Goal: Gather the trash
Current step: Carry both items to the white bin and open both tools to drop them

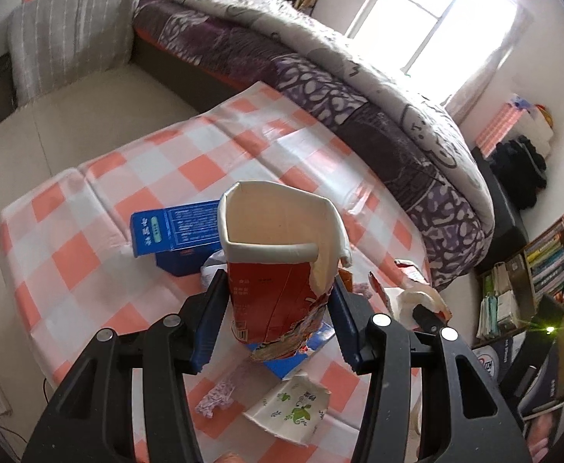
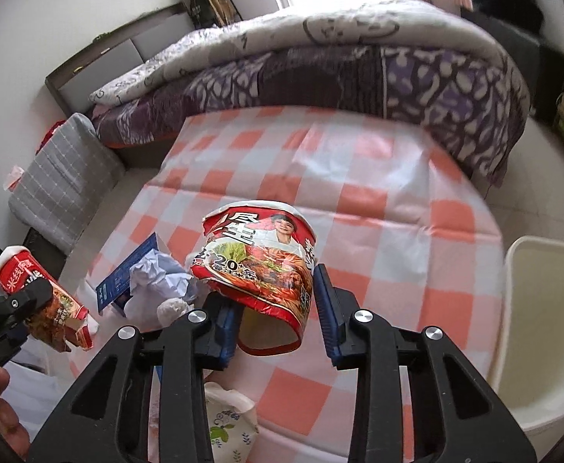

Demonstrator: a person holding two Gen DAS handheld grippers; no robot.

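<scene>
Jaws of my left gripper [image 1: 278,297] pinching a torn red noodle cup [image 1: 278,258] at frame centre, my right gripper [image 2: 278,301] clamping a crumpled noodle wrapper [image 2: 258,258], bin [image 2: 544,332] cut off lower right, blue box [image 1: 177,231] half hidden behind.

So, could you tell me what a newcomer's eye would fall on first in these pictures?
Probably the torn red noodle cup, white inside, standing upright between the left gripper's fingers above the orange-checked tablecloth. Next, the red noodle wrapper band between the right gripper's fingers, with the cream bin at the table's right edge. Behind both, the purple patterned quilt fills the bed.
</scene>
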